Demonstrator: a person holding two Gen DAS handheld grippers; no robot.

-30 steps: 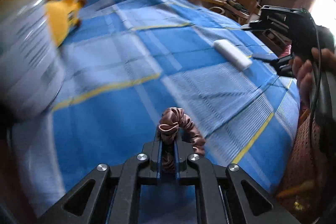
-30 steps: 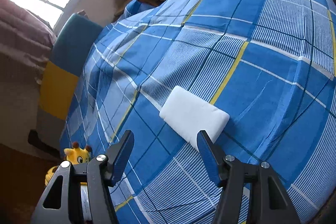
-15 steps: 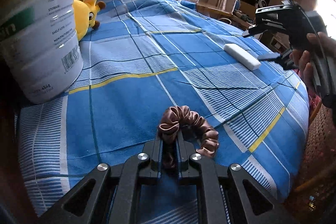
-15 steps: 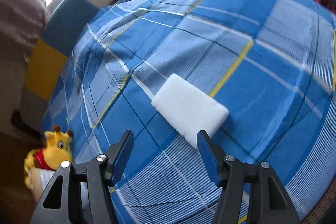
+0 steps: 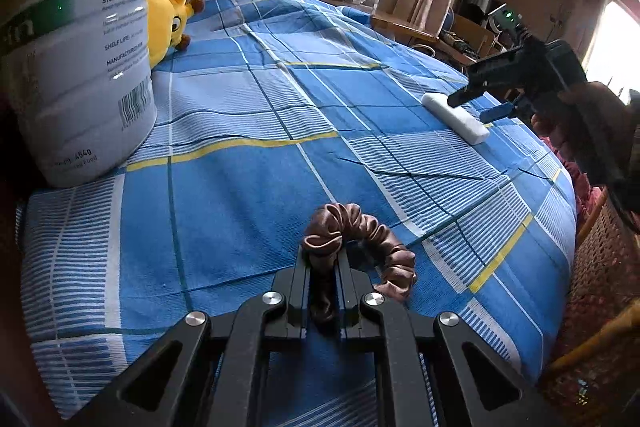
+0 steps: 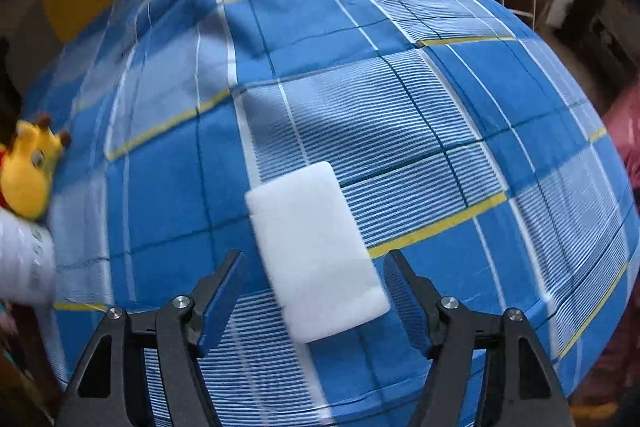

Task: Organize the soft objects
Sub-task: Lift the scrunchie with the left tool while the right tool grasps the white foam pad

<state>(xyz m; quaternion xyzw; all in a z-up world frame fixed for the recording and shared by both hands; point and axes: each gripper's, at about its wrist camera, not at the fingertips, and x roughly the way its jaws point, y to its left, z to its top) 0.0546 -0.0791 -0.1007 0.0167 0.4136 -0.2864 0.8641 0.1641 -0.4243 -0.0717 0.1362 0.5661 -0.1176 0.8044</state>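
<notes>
Three soft things lie on the bed [image 5: 248, 195], which is covered by a blue checked sheet: one brown scrunchie [image 5: 360, 247], one white sponge [image 6: 316, 251] and one yellow plush toy [image 5: 170, 17]. One large tin [image 5: 80, 47] stands at the near left corner of the bed, with the plush toy just behind it.

The left gripper [image 5: 324, 291] has its jaws clenched on one end of the scrunchie, the rest of the loop curling out to the right over the sheet.

The right gripper [image 6: 316, 291], held in a hand [image 5: 576, 119], hangs over the sponge at the far right side of the bed. Its jaws have just been opening and stand released, one on each side of the sponge's near end, not pressing it. The sponge lies flat on the sheet.
</notes>
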